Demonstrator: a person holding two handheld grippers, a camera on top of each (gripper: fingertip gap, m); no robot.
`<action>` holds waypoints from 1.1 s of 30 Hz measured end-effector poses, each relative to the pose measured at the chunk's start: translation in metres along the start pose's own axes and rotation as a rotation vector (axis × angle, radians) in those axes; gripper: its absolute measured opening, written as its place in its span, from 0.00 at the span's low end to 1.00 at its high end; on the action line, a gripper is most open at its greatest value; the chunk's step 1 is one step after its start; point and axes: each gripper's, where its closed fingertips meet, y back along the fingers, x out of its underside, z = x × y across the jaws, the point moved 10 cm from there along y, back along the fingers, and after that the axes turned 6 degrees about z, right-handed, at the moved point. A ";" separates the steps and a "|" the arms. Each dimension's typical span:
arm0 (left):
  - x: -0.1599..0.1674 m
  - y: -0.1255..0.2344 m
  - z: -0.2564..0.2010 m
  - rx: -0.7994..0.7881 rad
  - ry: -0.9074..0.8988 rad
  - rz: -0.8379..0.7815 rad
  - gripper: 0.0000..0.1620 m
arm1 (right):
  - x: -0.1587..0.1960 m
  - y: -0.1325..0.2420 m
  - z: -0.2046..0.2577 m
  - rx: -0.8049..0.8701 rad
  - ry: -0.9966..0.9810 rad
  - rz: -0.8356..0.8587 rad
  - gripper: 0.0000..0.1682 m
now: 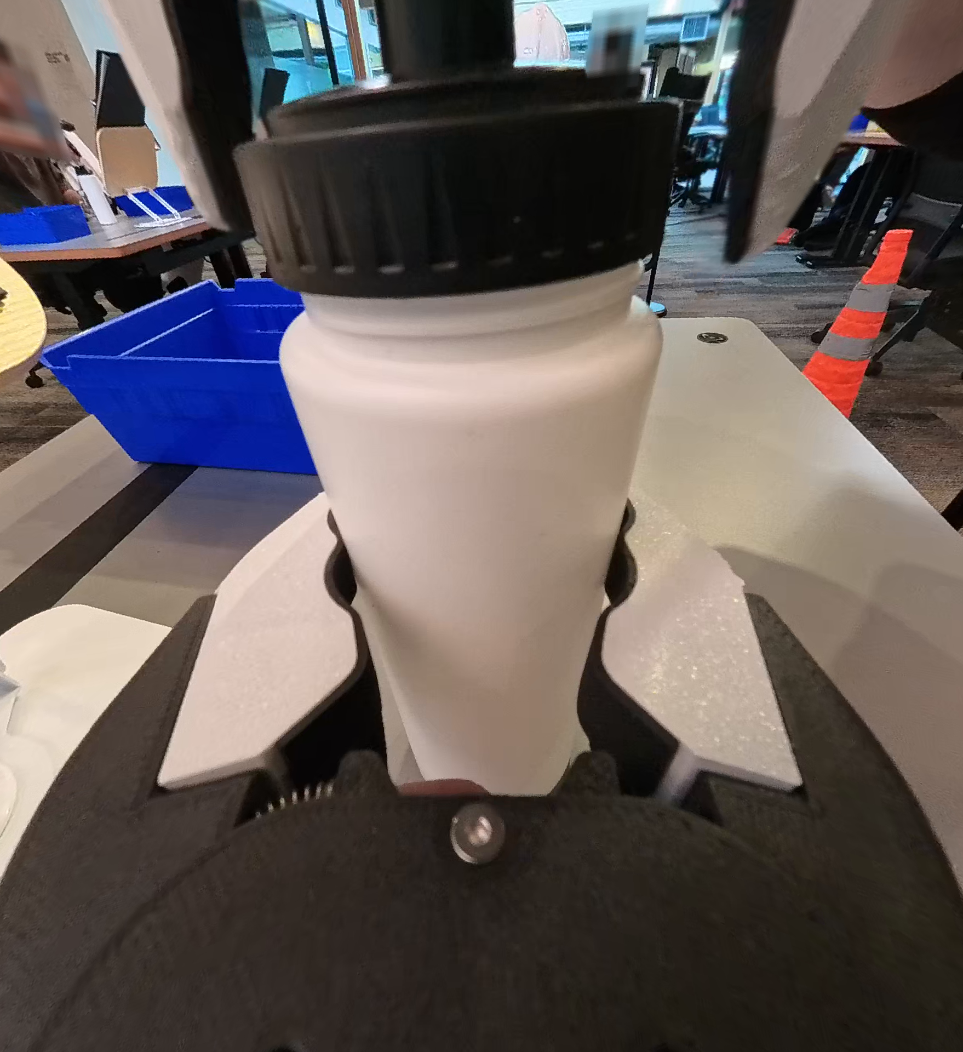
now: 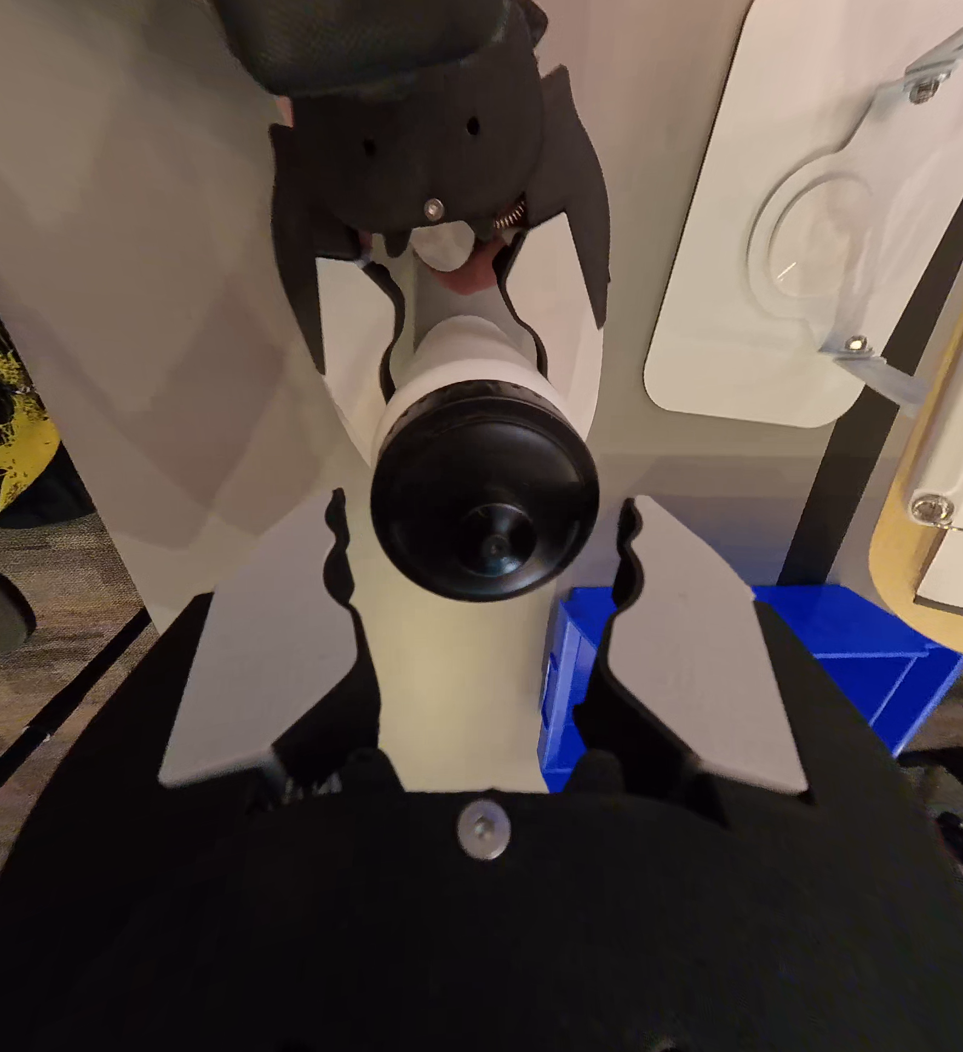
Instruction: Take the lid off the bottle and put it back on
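Observation:
A white bottle [image 1: 468, 484] stands upright on the white table [image 1: 752, 455], and my left gripper [image 1: 479, 524] is shut on its lower body. A black ribbed lid [image 1: 456, 199] sits on the bottle's neck, slightly tilted, with a strip of neck showing under its right side. My right gripper [image 1: 482, 236] comes down from above, open, with one finger on each side of the lid; the right finger stands clear of it. In the right wrist view I look down on the lid [image 2: 485, 489] between my open right gripper [image 2: 485, 535], with the left gripper [image 2: 465, 364] holding the bottle [image 2: 468, 353] below.
A blue bin [image 1: 183, 387] stands behind the bottle at the left and also shows in the right wrist view [image 2: 866, 643]. An orange cone [image 1: 866, 319] stands on the carpet at the right. A clear plastic fixture [image 2: 809, 227] lies on a white board beside the bottle. Office chairs stand far right.

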 end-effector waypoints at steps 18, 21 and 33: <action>0.000 0.001 0.002 0.000 0.014 0.009 0.54 | -0.001 0.007 -0.009 -0.094 -0.164 -0.039 0.42; 0.000 0.000 0.001 0.001 0.010 0.008 0.54 | -0.001 0.007 -0.006 -0.079 -0.271 -0.032 0.42; -0.001 -0.001 0.000 0.001 0.006 0.008 0.54 | -0.006 0.008 -0.006 -0.041 0.119 -0.002 0.42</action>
